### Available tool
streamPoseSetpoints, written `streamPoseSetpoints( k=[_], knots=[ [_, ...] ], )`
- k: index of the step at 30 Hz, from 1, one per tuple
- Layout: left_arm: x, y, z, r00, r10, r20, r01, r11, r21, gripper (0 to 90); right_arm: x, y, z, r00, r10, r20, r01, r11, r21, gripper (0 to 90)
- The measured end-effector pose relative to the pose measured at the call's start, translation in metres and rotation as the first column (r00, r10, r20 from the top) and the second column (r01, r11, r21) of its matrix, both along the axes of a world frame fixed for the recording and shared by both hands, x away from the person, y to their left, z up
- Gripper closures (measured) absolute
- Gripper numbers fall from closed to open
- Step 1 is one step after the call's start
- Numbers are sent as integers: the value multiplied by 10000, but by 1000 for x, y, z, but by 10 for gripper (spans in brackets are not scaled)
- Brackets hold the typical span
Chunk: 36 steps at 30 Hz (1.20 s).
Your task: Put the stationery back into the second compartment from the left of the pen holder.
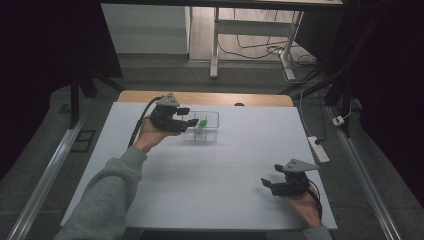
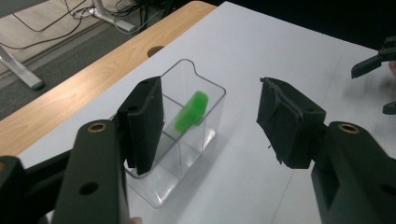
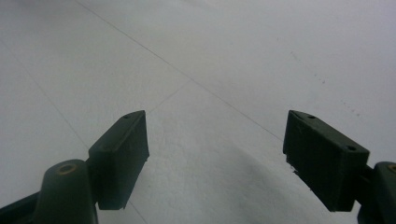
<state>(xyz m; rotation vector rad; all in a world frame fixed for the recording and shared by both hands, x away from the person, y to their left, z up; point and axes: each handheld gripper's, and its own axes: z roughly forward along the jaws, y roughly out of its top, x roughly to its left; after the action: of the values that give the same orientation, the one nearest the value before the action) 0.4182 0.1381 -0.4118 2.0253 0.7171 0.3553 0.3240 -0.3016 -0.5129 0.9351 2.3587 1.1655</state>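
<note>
Left fingers: the pads (image 2: pixel 142 123) of the left gripper (image 2: pixel 210 121) stand wide apart with nothing between them; in its own view one pad overlaps the near wall of the clear box, the other sits right of centre over bare table.

Left gripper, high view: the left gripper (image 1: pixel 190 116) hangs at the upper middle of the frame, its tips at the left edge of the box.

Green piece: a small bright green piece (image 2: pixel 191 111) leans tilted against the inner divider, in the far compartment of the clear box (image 2: pixel 205 135); in the high view it shows as a green spot (image 1: pixel 202 122) inside the box (image 1: pixel 212 116).

Right fingers: the right gripper (image 3: pixel 215 158) has its jaws spread with only the white table (image 3: pixel 224 56) beyond them; in the high view it (image 1: pixel 267 182) rests at the lower right, well apart from the box.

Step in hand: judged as reaching into the box for the green piece.

Doing it well: bring the tips over the far compartment, not the near one; come down steeply so neither pad catches the rim or divider; narrow the jaws to fit between the walls, then close across the flat faces of the piece.

Risk: the light box may slide or tip if a pad pushes its wall; the idle right gripper could steady it.
</note>
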Motion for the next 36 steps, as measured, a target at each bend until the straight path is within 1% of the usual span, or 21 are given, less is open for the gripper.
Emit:
streamPoseSetpoints(
  k=[5,10,13,17,19,22,28,35,36],
  knots=[
    [-12,9,-6,9996,137,-252,-136,9999,13,403,0,0,0,10000,44,-17,-44,10000,-71,221],
    [-27,18,-17,9984,267,-502,-266,9996,23,393,0,0,0,10000,68,9,-68,10000,-52,221],
    [-35,25,-24,9980,343,-531,-345,9994,-27,390,0,0,0,10000,79,22,-79,10000,-55,221],
    [-48,37,-32,9968,645,-476,-652,9978,-135,389,0,0,0,10000,58,49,-58,9999,-97,221],
    [-55,43,-36,9961,745,-474,-747,9972,-29,381,-1,0,0,10000,47,27,-46,9999,-98,222],
    [-67,52,-43,9953,832,-488,-833,9965,-2,381,-1,1,1,9999,88,51,-87,9999,-65,223],
    [-86,62,-55,9931,1060,-503,-1047,9941,266,379,-1,1,1,9999,101,99,-100,9999,-66,223],
    [-112,72,-67,9893,1350,-560,-1343,9908,163,373,-1,2,1,9998,160,114,-160,9999,3,223],
    [-116,74,-69,9890,1373,-547,-1362,9904,222,373,-1,2,1,9998,172,135,-172,9999,7,223]
  ],
)
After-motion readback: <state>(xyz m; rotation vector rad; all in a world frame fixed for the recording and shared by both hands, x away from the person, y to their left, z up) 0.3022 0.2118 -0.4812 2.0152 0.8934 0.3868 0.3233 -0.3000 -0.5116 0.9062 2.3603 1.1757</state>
